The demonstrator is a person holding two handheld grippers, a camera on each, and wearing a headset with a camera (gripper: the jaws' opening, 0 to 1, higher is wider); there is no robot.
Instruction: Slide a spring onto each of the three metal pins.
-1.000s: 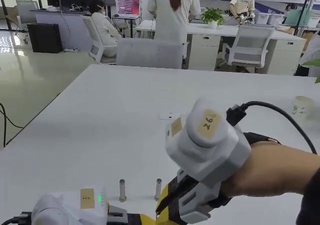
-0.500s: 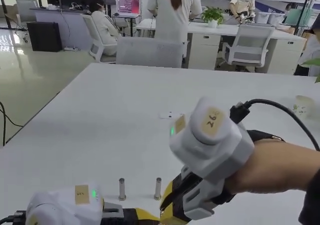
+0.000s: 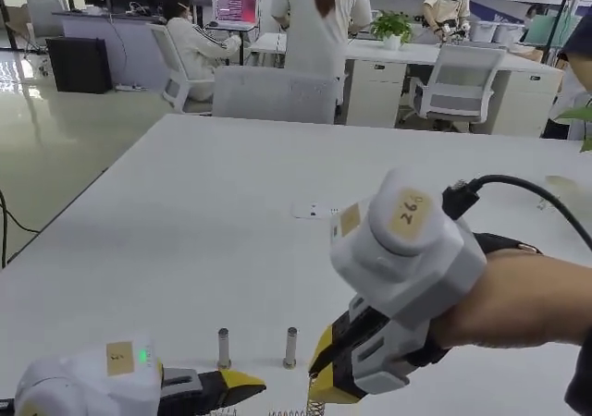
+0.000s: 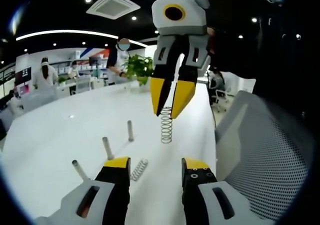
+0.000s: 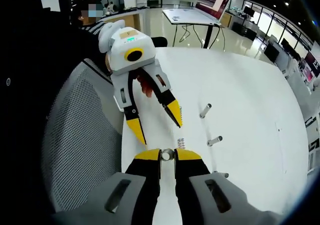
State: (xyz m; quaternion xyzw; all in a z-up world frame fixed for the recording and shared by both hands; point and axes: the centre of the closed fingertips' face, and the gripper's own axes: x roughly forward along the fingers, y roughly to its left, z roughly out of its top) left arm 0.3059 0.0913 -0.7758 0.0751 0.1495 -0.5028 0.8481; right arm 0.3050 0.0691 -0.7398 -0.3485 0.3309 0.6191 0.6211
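Two steel pins [image 3: 224, 348] [image 3: 291, 347] stand upright on the white table near its front edge; all three pins [image 4: 130, 130] [image 4: 107, 147] [image 4: 78, 169] stand in a row in the left gripper view. My right gripper [image 3: 319, 390] is shut on a spring [image 4: 166, 125], which hangs upright from its yellow tips just right of the pins. End-on, the held spring [image 5: 167, 155] sits between my right gripper's [image 5: 168, 155] jaws. My left gripper [image 4: 156, 164] is open and empty, low at the front left, facing the right one. A second spring [image 4: 139, 168] lies loose on the table in front of it.
A grey mesh chair [image 5: 82, 150] stands against the table's front edge. A small white tag [image 3: 314, 212] lies mid-table and a clear cup [image 3: 564, 187] stands at the far right. People, desks and office chairs are beyond the table's [image 3: 185, 213] far edge.
The head camera has tipped down a little. My right gripper has shifted slightly right with the spring, which now shows below its tips. The left gripper's yellow tips have come into view.
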